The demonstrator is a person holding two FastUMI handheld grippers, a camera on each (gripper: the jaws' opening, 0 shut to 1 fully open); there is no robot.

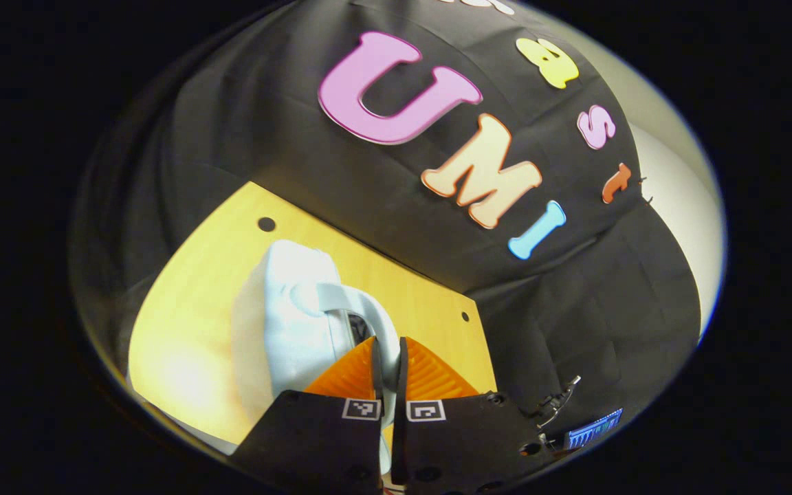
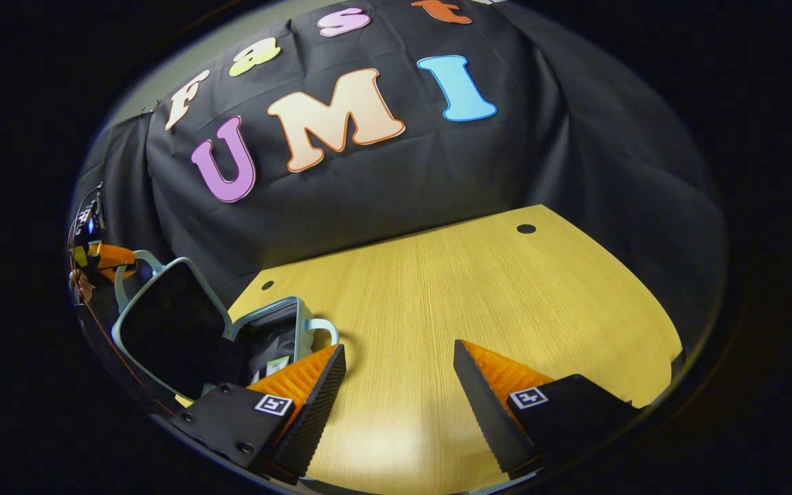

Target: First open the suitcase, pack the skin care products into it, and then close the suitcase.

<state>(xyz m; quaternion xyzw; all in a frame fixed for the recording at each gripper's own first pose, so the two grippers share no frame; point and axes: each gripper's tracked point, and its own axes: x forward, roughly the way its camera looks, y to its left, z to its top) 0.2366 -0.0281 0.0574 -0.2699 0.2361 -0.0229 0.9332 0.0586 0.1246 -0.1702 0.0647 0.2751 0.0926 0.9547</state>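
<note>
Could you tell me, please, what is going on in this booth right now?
A person is working a small pale suitcase on a wooden table with two hand-held grippers. The left gripper is shut on the handle of the suitcase lid, which stands raised, so the case is open. In the right gripper view, something lies inside the lower half, too small to identify. The right gripper hovers open over bare table beside the case, holding nothing.

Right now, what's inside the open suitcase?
In the right gripper view the suitcase stands open on the table, lid raised. Its dark lining shows, with a small pale item low inside. The right gripper's finger covers the rest.
</note>
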